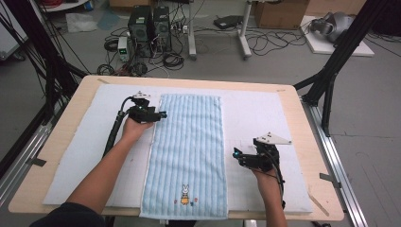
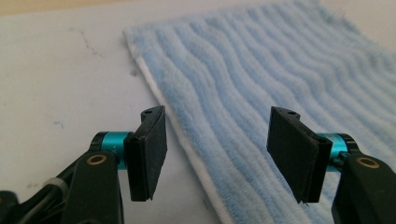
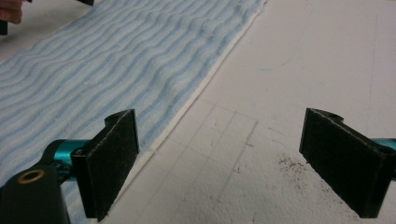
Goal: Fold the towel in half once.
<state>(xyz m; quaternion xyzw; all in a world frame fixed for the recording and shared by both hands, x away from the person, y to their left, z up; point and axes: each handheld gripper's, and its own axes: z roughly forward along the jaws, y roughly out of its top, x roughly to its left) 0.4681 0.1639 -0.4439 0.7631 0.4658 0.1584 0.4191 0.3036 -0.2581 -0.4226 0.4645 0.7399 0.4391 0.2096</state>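
Towel (image 1: 187, 151): flat mid-bench, near end hanging over front edge, cut off.
Left gripper (image 1: 162, 114): agape astride towel's far left edge.
Right gripper (image 1: 235, 153): agape, empty, beside right edge.

Even, soft overhead light throughout, with faint shadows, no glare, and slight softness in both close views.

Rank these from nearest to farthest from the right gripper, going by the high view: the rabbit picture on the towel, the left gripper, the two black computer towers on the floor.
From the right gripper:
1. Rabbit picture, on the towel's near end, to the gripper's left.
2. Left gripper, at the towel's far left edge.
3. Computer towers, on the floor beyond the table.
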